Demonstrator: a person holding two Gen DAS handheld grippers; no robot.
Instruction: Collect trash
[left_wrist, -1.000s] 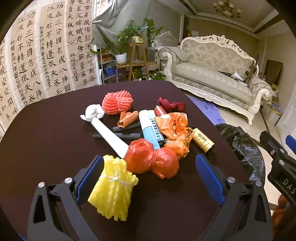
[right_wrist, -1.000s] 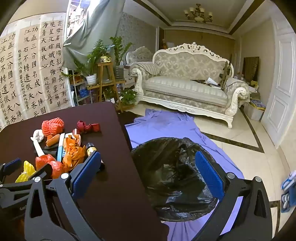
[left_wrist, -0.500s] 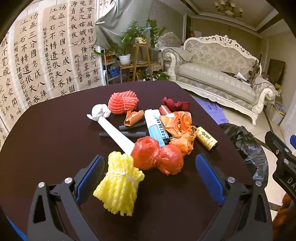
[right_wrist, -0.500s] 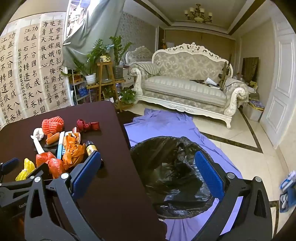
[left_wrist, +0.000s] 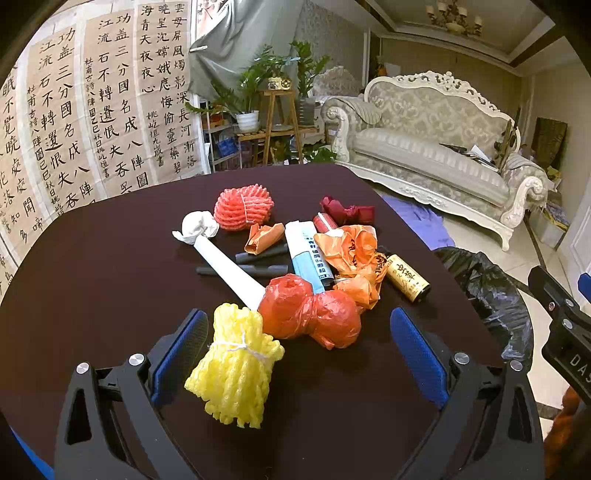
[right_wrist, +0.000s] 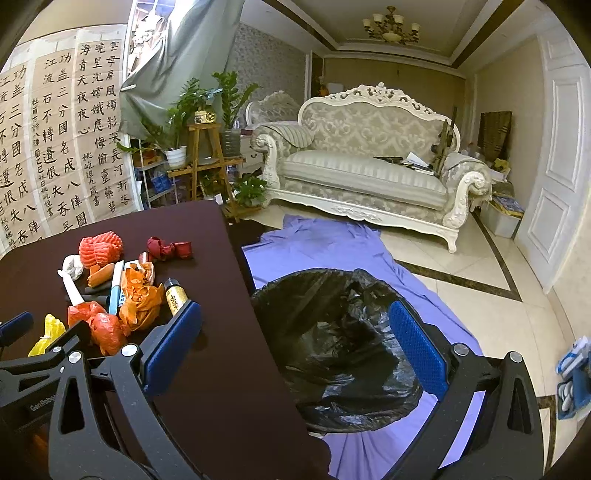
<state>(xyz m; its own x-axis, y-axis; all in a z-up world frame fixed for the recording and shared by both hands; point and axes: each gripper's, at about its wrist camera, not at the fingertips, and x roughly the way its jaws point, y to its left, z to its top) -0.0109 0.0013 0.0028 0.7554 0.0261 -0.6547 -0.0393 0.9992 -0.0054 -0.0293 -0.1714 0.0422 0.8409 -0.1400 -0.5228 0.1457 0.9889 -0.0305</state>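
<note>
Left wrist view: wide-spread left claw (left_wrist: 299, 354) frames a yellow foam-net bundle (left_wrist: 236, 369), string-tied, lying on the dark counter (left_wrist: 92, 288).

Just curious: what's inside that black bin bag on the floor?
Only crumpled black plastic shows inside the bin bag; no trash is visible. Its bottom is too dark, and the right gripper covers part.

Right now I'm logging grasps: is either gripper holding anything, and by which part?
Nothing is held. The left gripper is open around the yellow foam net, not clamping it. The right gripper is open and empty.
</note>
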